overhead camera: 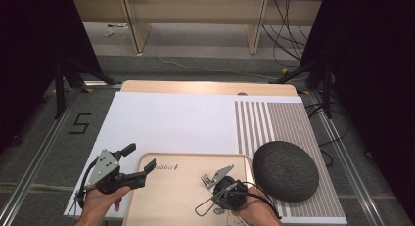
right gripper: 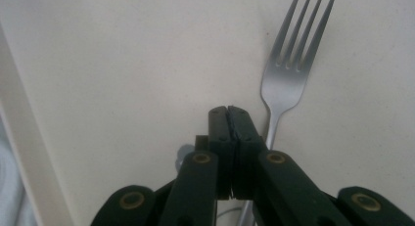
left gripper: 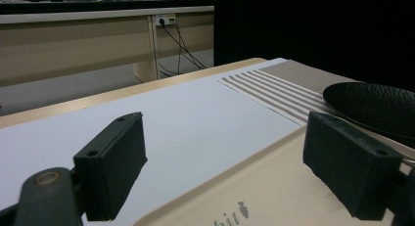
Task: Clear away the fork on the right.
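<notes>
Right gripper view: a fork (right gripper: 288, 74) is seen at upper right of the frame, lying on a pale wooden tray (right gripper: 122, 64), tines up — the right gripper (right gripper: 229, 113) is closed tight just left of its handle, nothing visibly caught between the jaws. High view: the fork (overhead camera: 207, 178) is found at lower centre on the tray (overhead camera: 171, 196); at lower left the left gripper (overhead camera: 143, 163) is held wide open over the tray's edge, and a dark round plate (overhead camera: 285, 170) is set at right on a striped mat (overhead camera: 274, 118).

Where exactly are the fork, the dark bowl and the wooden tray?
fork (right gripper: 286, 74): right gripper view, base of its prongs.
dark bowl (overhead camera: 285, 170): high view, middle of its rounded surface.
wooden tray (overhead camera: 171, 192): high view, bare part of its floor.
</notes>
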`<act>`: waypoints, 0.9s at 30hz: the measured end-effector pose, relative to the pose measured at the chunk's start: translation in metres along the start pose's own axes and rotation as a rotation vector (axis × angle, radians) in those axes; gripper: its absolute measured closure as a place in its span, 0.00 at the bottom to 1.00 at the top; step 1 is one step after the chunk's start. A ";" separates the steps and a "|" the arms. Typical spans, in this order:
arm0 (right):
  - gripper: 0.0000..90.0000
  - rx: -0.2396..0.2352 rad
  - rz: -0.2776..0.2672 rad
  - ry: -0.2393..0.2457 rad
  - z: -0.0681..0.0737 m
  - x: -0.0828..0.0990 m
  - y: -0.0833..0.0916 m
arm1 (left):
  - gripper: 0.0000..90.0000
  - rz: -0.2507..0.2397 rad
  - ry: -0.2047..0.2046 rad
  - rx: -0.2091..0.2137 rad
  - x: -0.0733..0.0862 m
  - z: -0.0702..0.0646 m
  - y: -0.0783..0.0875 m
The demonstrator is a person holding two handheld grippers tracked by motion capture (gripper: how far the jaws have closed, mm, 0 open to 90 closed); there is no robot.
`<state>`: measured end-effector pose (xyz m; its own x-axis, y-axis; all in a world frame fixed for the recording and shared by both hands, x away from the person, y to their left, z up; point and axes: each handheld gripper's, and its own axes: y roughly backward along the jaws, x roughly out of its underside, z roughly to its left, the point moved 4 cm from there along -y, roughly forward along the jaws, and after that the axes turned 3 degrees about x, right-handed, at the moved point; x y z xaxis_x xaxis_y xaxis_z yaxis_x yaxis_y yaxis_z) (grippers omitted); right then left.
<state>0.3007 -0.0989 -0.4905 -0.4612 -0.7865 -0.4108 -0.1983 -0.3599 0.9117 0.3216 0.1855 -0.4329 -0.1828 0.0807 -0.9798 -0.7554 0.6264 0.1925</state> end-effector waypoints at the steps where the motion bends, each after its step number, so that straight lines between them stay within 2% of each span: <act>1: 1.00 0.014 0.006 0.009 0.000 0.000 -0.001 | 0.17 0.000 0.000 0.000 0.000 0.000 0.000; 5: 1.00 0.034 0.031 0.036 0.001 0.001 -0.003 | 0.17 0.000 -0.001 0.000 0.000 0.000 0.000; 12: 1.00 0.069 0.053 0.042 -0.002 0.003 -0.004 | 0.17 0.000 -0.001 0.000 0.000 0.000 0.000; 19: 1.00 0.103 0.072 0.039 -0.008 0.006 -0.004 | 0.17 -0.001 -0.002 0.000 0.000 0.000 0.000; 27: 1.00 0.139 0.093 0.008 -0.019 0.011 0.000 | 0.17 -0.002 -0.001 0.000 -0.001 0.000 0.001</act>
<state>0.3115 -0.1171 -0.4955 -0.4761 -0.8174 -0.3243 -0.2735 -0.2129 0.9380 0.3207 0.1860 -0.4322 -0.1807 0.0804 -0.9802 -0.7555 0.6268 0.1907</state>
